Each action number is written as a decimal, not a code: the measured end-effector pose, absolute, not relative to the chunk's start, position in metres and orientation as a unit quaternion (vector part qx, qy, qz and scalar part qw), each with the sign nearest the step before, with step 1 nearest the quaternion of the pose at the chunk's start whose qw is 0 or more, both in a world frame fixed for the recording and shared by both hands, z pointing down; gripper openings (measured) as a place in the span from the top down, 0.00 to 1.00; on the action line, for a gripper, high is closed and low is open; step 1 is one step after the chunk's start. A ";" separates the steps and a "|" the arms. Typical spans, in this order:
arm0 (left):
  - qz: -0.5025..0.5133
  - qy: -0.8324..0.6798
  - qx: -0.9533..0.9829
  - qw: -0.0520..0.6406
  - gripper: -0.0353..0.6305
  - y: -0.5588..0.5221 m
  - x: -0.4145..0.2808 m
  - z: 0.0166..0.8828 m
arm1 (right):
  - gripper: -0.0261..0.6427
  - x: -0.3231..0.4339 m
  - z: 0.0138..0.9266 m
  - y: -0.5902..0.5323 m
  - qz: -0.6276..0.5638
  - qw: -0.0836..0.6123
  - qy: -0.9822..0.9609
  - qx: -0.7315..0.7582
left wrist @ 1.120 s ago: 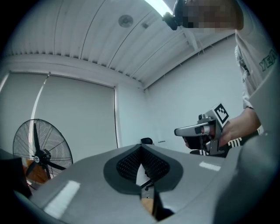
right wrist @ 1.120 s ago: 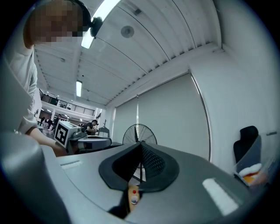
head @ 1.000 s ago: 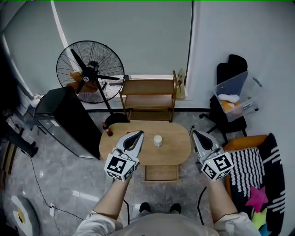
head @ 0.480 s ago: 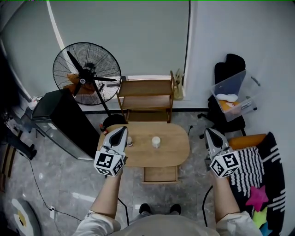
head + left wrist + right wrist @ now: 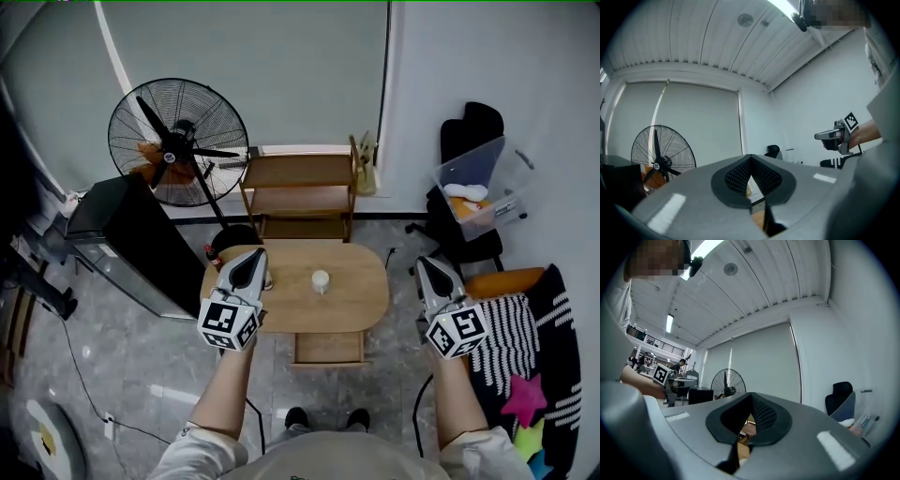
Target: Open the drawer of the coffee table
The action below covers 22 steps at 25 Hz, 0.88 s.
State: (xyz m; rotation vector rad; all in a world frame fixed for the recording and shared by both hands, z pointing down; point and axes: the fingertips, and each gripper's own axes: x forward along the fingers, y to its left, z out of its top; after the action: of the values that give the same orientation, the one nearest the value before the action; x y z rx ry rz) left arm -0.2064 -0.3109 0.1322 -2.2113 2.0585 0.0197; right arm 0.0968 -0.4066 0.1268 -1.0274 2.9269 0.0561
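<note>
Holding both closed on nothing, I am hovering my left gripper [image 5: 251,259] over the left end of the tabletop [image 5: 349,291] and my right gripper [image 5: 429,268] off its right. The drawer [image 5: 328,349], perhaps slightly out, is sitting below centre.

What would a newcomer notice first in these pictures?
The left gripper, shut, shows over the left end of the oval wooden coffee table. The right gripper, also shut, is held off the table's right end. A large black fan stands behind the table, at the left.
</note>
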 end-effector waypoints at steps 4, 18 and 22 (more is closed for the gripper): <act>0.003 0.684 -0.727 0.061 0.95 -0.309 -0.207 0.133 | 0.96 0.096 0.126 -0.406 0.022 0.021 0.943 -0.331; 0.003 0.682 -0.728 0.062 0.95 -0.307 -0.204 0.133 | 0.95 0.088 0.123 -0.400 0.028 0.019 0.946 -0.322; 0.005 0.682 -0.728 0.062 0.95 -0.307 -0.204 0.132 | 0.95 0.086 0.121 -0.397 0.031 0.015 0.948 -0.318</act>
State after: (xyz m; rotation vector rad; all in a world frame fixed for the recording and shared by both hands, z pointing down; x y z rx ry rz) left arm -0.2035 -0.3072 0.1323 -2.2022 2.0625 0.0141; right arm 0.0864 -0.3975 0.1213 -0.9886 2.9486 0.0968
